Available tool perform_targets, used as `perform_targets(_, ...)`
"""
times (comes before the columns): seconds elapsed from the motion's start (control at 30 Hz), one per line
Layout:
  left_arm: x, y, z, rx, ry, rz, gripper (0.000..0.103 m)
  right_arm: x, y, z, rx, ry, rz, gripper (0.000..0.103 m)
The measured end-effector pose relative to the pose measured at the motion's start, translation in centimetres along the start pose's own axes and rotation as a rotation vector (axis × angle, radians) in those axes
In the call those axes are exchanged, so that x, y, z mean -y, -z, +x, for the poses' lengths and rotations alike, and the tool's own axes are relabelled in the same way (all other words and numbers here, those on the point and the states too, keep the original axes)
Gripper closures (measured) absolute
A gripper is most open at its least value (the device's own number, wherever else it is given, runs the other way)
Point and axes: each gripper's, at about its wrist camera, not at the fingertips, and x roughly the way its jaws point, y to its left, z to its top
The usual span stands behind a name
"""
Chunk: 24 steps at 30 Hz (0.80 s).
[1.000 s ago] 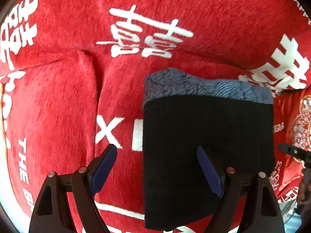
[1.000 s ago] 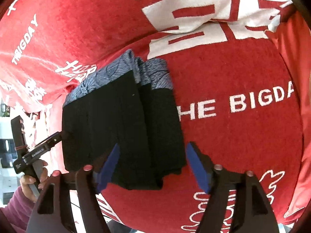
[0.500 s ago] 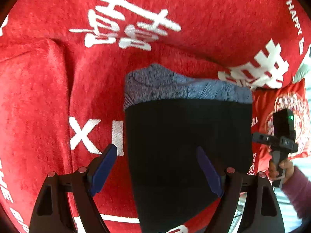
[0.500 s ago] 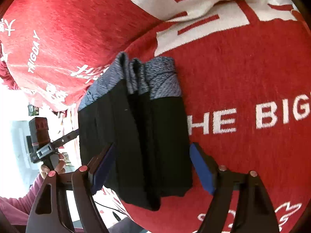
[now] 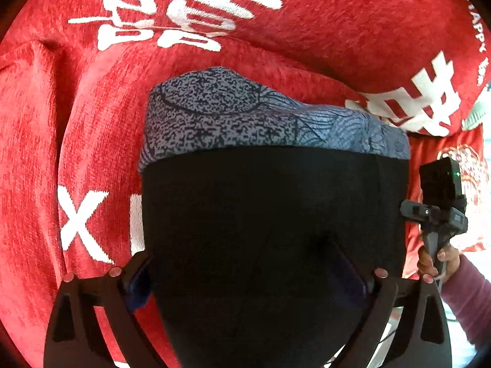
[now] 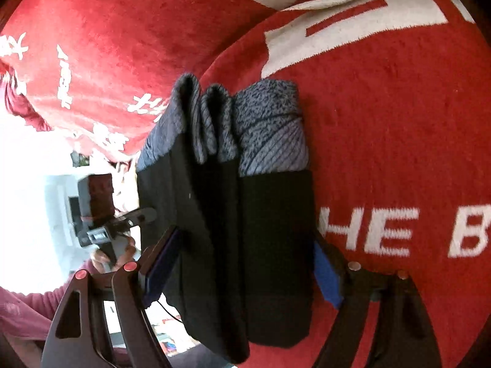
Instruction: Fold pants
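The folded pants point(image 5: 270, 220), black with a blue-grey patterned band along the far edge, lie on a red blanket point(image 5: 337, 30). My left gripper point(image 5: 245, 279) hangs low over their near end; its jaws are opening, with the black fabric between the fingers and no pad pressing on it. In the right wrist view the same pants point(image 6: 233, 220) show as a stack of several folds. My right gripper point(image 6: 245, 268) straddles the stack's near end, open, one blue pad point(image 6: 326, 276) beside its right edge.
The red blanket point(image 6: 399, 122) with white lettering covers the whole surface, with a raised fold point(image 5: 61, 122) at the left. A hand point(image 5: 435, 260) in a pink sleeve holds the other gripper's handle point(image 5: 442, 202) by the pants' right edge. Bright floor point(image 6: 30, 184) lies beyond the blanket.
Both grippers have come down closer over the pants, which now fill more of each view. The left jaws stand wider apart than before.
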Motion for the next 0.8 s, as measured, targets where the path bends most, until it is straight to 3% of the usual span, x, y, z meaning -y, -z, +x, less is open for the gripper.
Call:
perform_targets(0.1,0.3,0.2,-0.3,0.023,-0.021,-0.018,0.006,0.5,-0.2,-0.2,0.012,-0.012,0.063,0.021)
perform_targets(0.23,1.8,1.0,-1.8,0.089,-0.047,0.018,0.031,-0.5,-0.1,-0.2,-0.002,0.068,0.049,0.037)
perform_targets(0.33,2.5,1.5,-3.3,0.113,-0.045,0.043,0.041,-1.0,0.2,-0.5,0.015,0.038,0.081,0.048)
perform_targets(0.53,3.5,3.1,-6.2,0.121,-0.043,0.091,0.043,-1.8,2.1,-2.6,0.079,-0.071,0.132,0.054)
perform_targets(0.8,1.8,6.5,-10.5,0.12,-0.063,0.066,0.043,-5.6,6.0,-1.7,0.067,-0.133,0.138,0.054)
